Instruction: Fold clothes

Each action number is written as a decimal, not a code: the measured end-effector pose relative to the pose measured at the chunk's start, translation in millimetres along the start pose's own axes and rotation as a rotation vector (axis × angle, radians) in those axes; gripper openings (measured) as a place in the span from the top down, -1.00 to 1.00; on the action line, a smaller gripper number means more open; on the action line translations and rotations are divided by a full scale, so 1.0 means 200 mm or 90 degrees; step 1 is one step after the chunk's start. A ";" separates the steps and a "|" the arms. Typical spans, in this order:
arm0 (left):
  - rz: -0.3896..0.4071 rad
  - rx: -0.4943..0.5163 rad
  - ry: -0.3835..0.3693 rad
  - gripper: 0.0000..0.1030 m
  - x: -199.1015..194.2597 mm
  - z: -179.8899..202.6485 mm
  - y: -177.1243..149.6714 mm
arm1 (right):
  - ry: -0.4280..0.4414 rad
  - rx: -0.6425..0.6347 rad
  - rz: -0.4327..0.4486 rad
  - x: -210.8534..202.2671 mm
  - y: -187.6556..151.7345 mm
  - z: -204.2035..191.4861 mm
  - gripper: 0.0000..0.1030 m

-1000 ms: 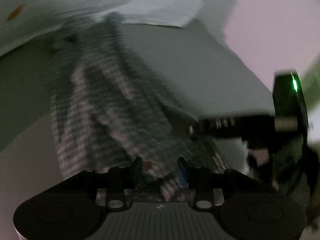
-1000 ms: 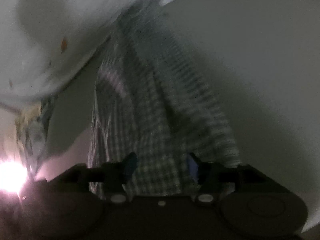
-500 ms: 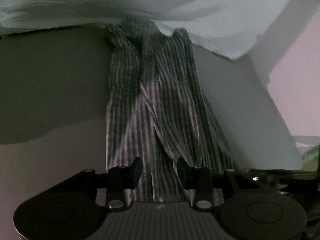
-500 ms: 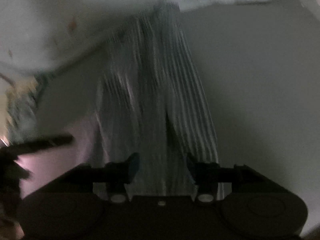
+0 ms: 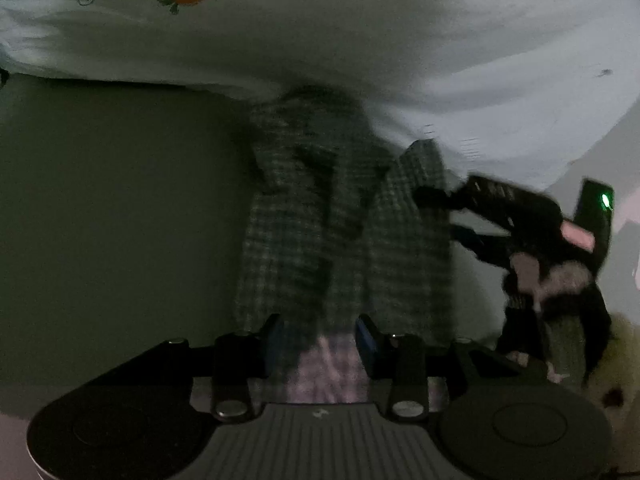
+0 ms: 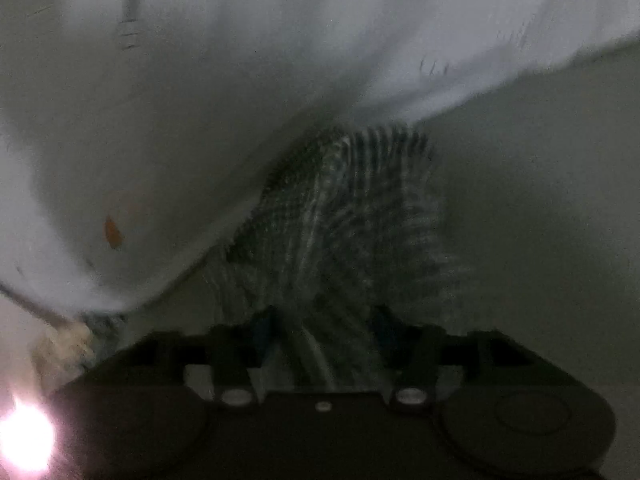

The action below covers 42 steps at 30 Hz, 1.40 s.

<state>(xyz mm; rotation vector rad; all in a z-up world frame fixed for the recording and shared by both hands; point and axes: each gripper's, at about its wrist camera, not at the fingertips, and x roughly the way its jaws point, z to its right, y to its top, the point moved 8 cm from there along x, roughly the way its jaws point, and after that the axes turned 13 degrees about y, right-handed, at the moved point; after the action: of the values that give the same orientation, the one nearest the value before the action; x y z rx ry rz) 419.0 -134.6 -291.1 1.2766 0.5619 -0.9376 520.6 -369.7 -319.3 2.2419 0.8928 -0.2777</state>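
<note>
Checked cloth, dark green and white, a garment hanging in long folds, top end under the edge of a white sheet printed with small orange carrots. Lower end of the garment passing between the blue pads of the left gripper; jaws apart with fabric in the gap, cannot tell whether clamped on it. Right of the garment, touching its right edge, the right gripper, black, with a green light on its body; held by a hand, blurred, in a dark sleeve. From the right wrist view, the same garment blurred by motion, running down between the fingers of the right gripper; grip also not clear. No containers in sight. Grey-green flat surface left of the garment, and grey surface right of it. Bright glare low and far left of the garment.
</note>
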 end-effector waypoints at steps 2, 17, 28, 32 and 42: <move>-0.011 -0.017 0.002 0.19 0.05 0.00 0.01 | 0.035 0.009 -0.020 0.15 0.01 -0.02 0.94; -0.052 -0.019 0.012 0.19 0.13 -0.06 0.02 | 0.047 0.046 -0.060 0.31 0.06 0.01 -0.03; 0.031 0.091 0.015 0.40 -0.04 0.13 -0.09 | -0.053 -0.143 -0.127 -0.29 -0.52 -0.26 0.95; 0.026 0.173 0.027 0.40 -0.07 0.19 -0.28 | -0.082 -0.145 -0.167 -0.38 -0.82 -0.26 0.91; 0.020 0.198 0.010 0.43 -0.21 0.15 -0.66 | -0.143 -0.143 -0.110 -0.64 -1.09 -0.27 0.56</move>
<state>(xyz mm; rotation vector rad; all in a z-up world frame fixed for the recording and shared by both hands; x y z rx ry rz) 282.9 -154.2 -322.5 1.5667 0.4170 -1.0170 276.9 -287.1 -340.0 1.8881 0.9470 -0.4748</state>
